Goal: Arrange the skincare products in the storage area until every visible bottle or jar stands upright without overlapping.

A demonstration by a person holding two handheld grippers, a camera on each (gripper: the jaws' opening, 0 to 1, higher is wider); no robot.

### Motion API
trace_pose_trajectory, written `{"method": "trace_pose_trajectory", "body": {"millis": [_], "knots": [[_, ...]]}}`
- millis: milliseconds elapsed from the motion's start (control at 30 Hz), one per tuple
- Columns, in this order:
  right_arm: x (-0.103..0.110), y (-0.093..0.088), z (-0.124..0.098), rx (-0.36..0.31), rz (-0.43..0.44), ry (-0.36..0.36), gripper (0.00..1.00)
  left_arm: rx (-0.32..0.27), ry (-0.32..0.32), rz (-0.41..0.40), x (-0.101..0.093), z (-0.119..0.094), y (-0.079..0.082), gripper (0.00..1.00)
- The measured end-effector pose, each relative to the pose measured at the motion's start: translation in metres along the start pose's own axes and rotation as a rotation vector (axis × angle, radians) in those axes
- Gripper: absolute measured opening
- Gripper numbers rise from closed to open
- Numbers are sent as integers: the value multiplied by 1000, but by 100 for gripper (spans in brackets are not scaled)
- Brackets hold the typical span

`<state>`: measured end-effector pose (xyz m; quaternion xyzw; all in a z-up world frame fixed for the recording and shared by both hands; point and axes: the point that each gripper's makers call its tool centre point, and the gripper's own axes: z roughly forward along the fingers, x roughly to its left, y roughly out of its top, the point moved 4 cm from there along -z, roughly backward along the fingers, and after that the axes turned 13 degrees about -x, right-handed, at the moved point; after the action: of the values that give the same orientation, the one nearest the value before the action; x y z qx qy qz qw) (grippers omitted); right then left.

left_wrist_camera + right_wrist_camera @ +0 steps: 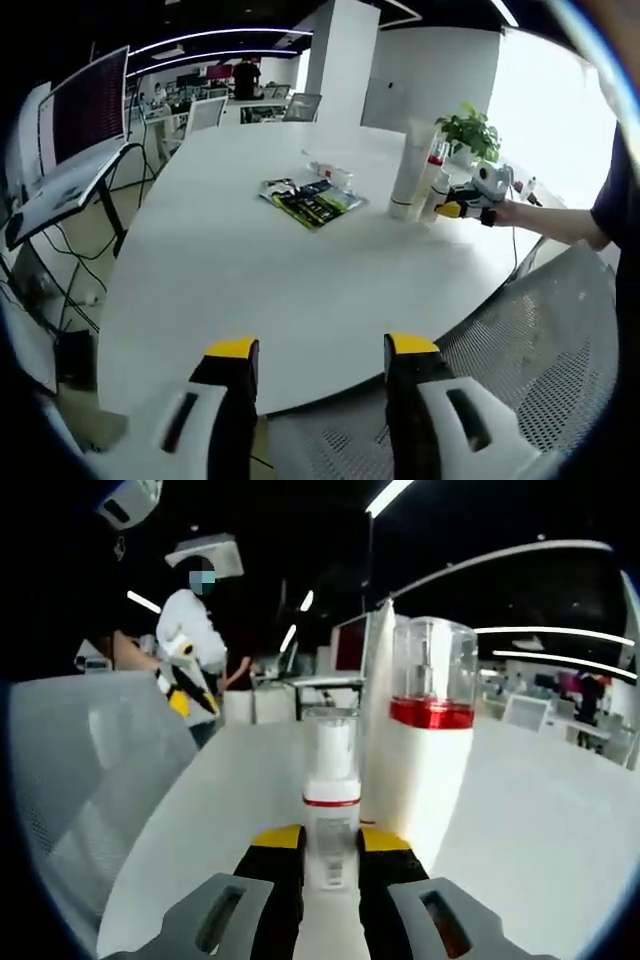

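Note:
Three skincare items stand together at the table's far right: a tall white tube (410, 165) (380, 680), a white bottle with a red band and clear cap (432, 172) (430, 750), and a small white bottle with a clear cap and thin red ring (438, 205) (331, 810). My right gripper (331, 845) (462, 207) is shut on the small bottle, one jaw on each side of it, and the bottle stands upright. Dark sachet packets (312, 200) lie flat mid-table with a clear item (330, 172) behind them. My left gripper (322, 352) (183, 692) hangs open over the table's near edge, holding nothing.
The round white table (250, 280) has a potted plant (470, 130) behind the bottles. A grey mesh chair (545, 340) (85, 780) sits at the near edge. A monitor on a stand (85, 120) is at the left, with cables below. A person (195, 620) stands beside the chair.

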<state>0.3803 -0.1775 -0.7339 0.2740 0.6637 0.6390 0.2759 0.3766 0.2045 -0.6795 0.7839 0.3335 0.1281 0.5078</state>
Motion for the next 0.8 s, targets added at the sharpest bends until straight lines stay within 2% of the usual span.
{"method": "trace_pose_trajectory", "body": {"millis": [500, 800], "knots": [[3, 3, -2, 10, 41, -15, 16, 3, 4, 3, 5, -1, -3, 45], [4, 5, -15, 34, 62, -61, 17, -4, -2, 7, 5, -1, -3, 45]]}}
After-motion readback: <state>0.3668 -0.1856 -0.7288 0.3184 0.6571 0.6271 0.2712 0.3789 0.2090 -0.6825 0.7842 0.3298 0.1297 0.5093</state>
